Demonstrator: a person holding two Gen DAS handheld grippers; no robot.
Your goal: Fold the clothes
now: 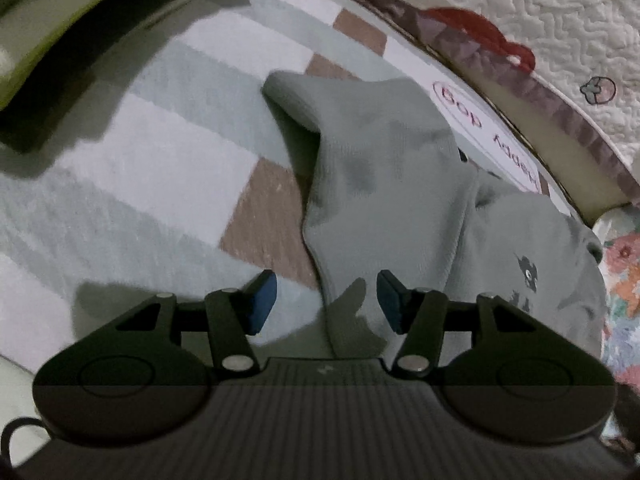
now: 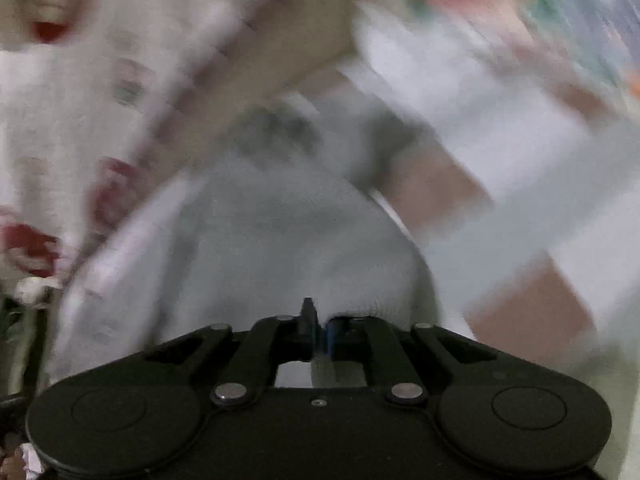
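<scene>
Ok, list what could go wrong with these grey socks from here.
1. The left gripper is open with only the edge of the grey sock between its fingers, so closing may catch too little or bunch it.
2. The right gripper looks shut on sock fabric; its view is blurred, so a fast pull could drag the sock askew.

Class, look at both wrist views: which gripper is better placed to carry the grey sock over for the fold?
Probably the right gripper: its jaws look shut on the grey sock's edge. The left gripper is open, straddling the sock without pinching it.
</scene>
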